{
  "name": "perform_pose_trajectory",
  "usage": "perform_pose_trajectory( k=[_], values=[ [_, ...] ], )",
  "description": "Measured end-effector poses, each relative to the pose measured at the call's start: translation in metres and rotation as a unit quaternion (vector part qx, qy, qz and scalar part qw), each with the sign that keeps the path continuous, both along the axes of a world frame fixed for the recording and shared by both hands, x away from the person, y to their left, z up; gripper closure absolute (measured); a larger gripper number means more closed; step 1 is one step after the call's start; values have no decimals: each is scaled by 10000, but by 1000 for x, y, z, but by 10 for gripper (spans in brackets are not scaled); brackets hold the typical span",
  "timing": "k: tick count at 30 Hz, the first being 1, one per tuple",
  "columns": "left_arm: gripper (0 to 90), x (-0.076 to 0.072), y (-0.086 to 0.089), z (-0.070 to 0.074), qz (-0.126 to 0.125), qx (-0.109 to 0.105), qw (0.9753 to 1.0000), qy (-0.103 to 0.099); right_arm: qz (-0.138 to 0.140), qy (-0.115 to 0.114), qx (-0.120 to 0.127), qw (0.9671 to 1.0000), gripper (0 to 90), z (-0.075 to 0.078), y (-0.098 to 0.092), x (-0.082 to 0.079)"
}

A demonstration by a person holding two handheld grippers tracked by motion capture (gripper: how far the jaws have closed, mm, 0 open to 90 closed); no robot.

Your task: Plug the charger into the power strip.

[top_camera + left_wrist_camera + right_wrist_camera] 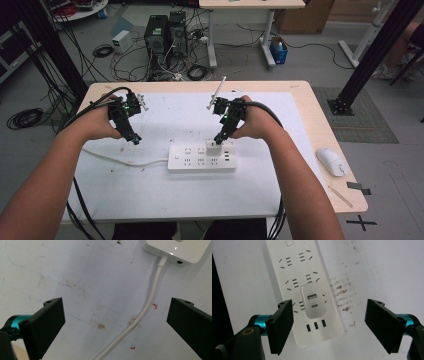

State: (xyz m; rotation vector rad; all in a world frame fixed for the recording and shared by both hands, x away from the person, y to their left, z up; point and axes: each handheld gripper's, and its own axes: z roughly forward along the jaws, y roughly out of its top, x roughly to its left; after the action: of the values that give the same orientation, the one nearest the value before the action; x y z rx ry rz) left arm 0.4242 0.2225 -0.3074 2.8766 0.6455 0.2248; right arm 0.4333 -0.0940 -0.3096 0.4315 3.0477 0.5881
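A white power strip (201, 157) lies on the white mat near the table's middle, with its white cord (120, 160) running off to the left. A white USB charger (213, 148) is plugged into one of its sockets. My right gripper (219, 139) hovers just above the charger, open; in the right gripper view the charger (313, 303) and strip (297, 272) lie between and beyond the wide-apart jaws (329, 326). My left gripper (134, 140) is open above the mat to the left of the strip. The left gripper view has the cord (143, 310) and the strip's end (180, 251).
A white computer mouse (331, 161) rests at the table's right edge, with a thin stick (341, 196) near the front right corner. The white mat (165, 117) is stained. Computers and cables stand on the floor behind the table.
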Motion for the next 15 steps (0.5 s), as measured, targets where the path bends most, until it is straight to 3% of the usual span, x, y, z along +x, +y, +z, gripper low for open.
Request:
perform_pose_trajectory(
  k=[4, 5, 12, 13, 14, 15],
  values=[
    [17, 1, -1, 1, -40, -1, 10000, -1, -160, -69, -7, 9998, 209, 3, -7, -1],
    [17, 1, -1, 0, -65, -31, 10000, 15, -188, -168, -1, 9997, 127, 6, -12, -3],
    [17, 2, -5, 4, -163, 37, 9998, 60, -273, -252, -141, 9992, 120, 13, -25, -11],
    [17, 3, -7, 4, -199, 57, 9998, 70, -259, -286, -163, 9991, 94, 14, -27, -11],
    [17, 2, -9, 7, -238, 72, 9996, 92, -354, -356, -225, 9985, 10, 15, -31, -12],
    [17, 2, -9, 7, -238, 72, 9996, 92, -354, -356, -225, 9985, 10, 15, -31, -12]
  ],
)
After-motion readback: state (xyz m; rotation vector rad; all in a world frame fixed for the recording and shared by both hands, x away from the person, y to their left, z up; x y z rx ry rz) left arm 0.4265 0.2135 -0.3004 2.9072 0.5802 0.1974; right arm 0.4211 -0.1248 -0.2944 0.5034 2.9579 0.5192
